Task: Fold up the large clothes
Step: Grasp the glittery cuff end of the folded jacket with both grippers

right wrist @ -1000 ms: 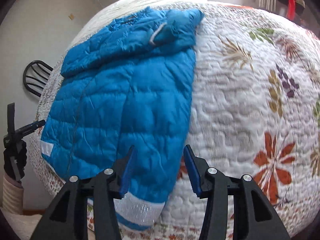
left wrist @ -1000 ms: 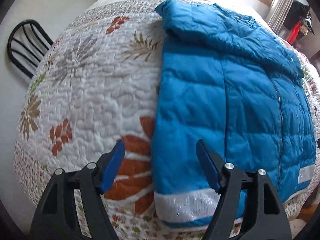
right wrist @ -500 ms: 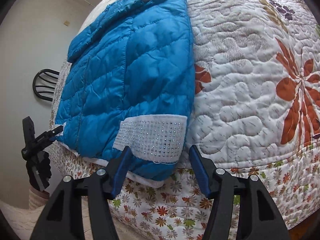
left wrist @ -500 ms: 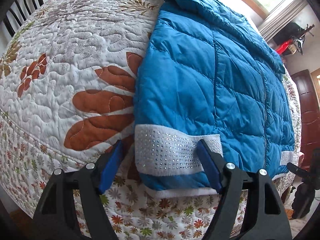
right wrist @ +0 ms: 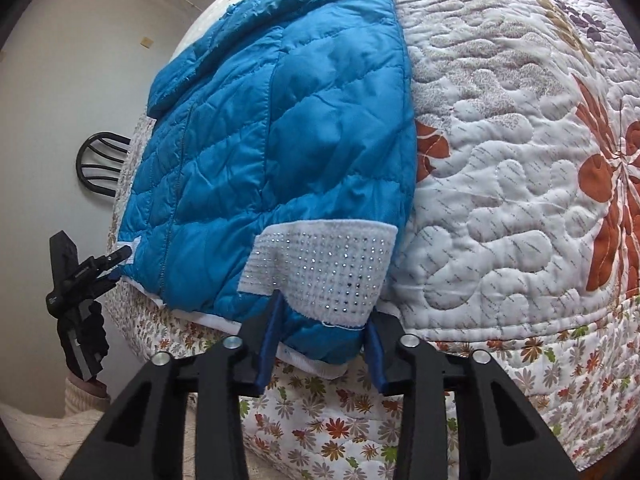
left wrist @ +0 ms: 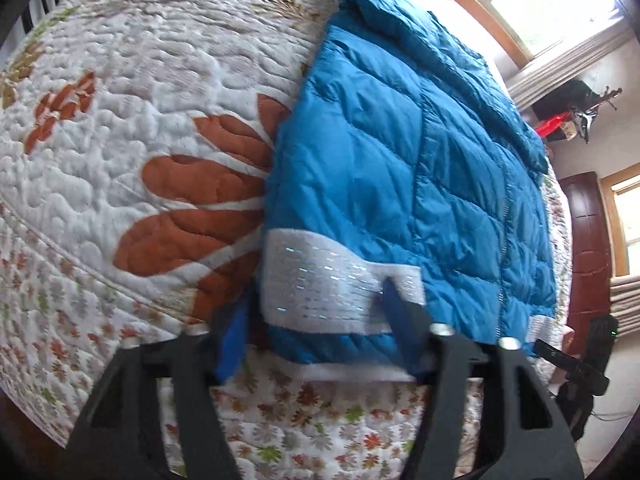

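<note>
Quilted bedspread (left wrist: 132,92) with orange flower print covers the bed, and a blue puffer jacket (left wrist: 400,168) lies flat on it, its long axis running from the near bed edge to the far side. The collar end points far, toward the window (left wrist: 552,4); the hem hangs slightly over the near edge. At the hem's left corner, the left gripper (left wrist: 316,320) stands with jaws spread wide, one blue finger just left of the jacket's side edge and the other against the white studded band (left wrist: 336,280), so the corner sits between them without being pinched. A zipper line runs along the jacket's length to the right of that corner. At the hem's right corner, the right gripper (right wrist: 324,344) is likewise parted, its fingers either side of the other studded band (right wrist: 320,264) and the blue hem below it, not clamped. In the right wrist view, a black chair back (right wrist: 100,164) stands by the wall at far left, and the other gripper shows at the left, near the jacket's hem.
</note>
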A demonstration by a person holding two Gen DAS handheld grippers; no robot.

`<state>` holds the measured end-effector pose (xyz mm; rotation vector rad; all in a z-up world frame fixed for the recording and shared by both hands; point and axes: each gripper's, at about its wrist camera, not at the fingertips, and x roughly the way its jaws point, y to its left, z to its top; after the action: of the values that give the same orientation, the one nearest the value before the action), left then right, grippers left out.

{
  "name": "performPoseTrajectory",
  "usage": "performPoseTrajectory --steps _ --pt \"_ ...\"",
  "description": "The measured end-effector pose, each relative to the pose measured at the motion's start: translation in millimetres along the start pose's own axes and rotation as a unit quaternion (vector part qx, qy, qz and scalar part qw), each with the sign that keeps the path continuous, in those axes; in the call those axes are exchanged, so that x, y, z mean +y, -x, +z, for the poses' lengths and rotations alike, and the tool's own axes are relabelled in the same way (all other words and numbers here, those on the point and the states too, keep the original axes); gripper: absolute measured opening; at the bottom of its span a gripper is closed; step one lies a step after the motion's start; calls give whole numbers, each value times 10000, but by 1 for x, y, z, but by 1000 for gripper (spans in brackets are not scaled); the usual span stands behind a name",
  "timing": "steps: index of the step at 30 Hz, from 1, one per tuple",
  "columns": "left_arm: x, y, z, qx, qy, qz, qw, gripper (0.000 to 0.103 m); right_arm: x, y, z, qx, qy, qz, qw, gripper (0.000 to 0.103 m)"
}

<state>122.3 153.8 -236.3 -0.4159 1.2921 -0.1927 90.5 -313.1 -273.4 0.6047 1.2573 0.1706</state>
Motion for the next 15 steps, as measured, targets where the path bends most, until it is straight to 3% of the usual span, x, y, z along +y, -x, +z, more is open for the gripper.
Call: performPoseTrajectory --steps 1,6,12,15 --pt "-1 0 0 -16 32 18 10000 46 1 0 0 -15 26 10 10000 30" --pt "-2 5 -4 -158 150 -118 9997 15 1 11 0 -157 36 285 9995 14" --pt "-23 30 -11 -458 -224 -112 9986 10 10 35 -2 -410 424 418 9974 11" --pt "-25 41 -20 -414 -407 -63 9983 10 6 39 -9 -320 497 448 9972 11"
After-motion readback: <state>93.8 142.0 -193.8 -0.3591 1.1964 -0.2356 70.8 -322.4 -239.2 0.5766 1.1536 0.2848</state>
